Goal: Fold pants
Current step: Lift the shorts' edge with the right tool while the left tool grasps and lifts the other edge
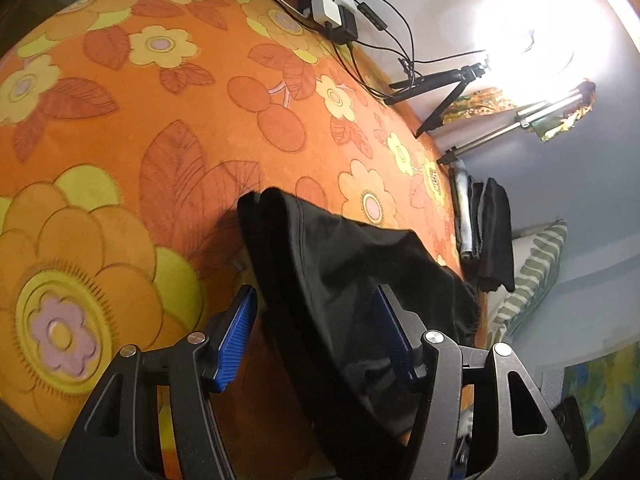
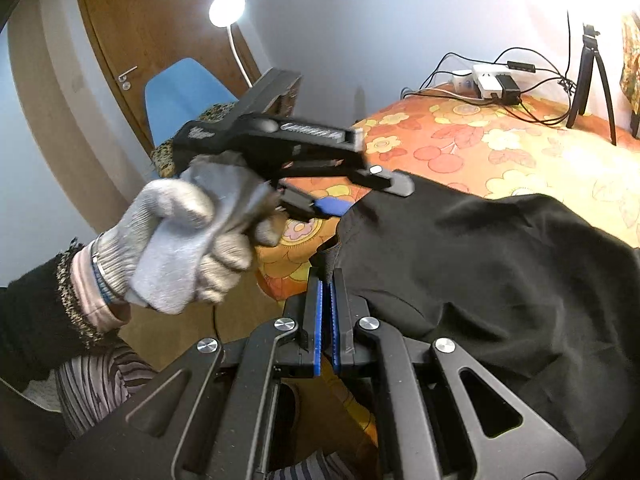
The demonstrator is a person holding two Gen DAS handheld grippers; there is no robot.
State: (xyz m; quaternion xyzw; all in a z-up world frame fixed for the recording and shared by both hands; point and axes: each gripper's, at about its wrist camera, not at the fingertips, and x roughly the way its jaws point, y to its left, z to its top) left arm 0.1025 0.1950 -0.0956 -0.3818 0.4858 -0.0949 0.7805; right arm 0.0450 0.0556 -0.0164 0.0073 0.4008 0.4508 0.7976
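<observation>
The black pants [image 2: 480,264] lie bunched on the bed [image 1: 120,128] near its edge; I judge them light, limp and prone to slump, so I'd grip at the waistband or a hem, 1 corner per claw. My right claw [image 2: 325,304] is pressed together pinching a fabric edge, while my left claw [image 1: 316,336] stands spread astride the cloth without squeezing. The orange floral bedspread looks soft and grippy; cables and a power strip [image 1: 328,4] sit at the far side against the wall.

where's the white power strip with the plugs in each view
Left wrist view: the power strip sits at the top centre, at the far edge of the orange flowered bedspread, beyond the black pants.
Right wrist view: the power strip is at the upper right, on the bedspread's far edge by the wall.
Shared landmark: the black tripod, standing to the strip's right in both.
</observation>
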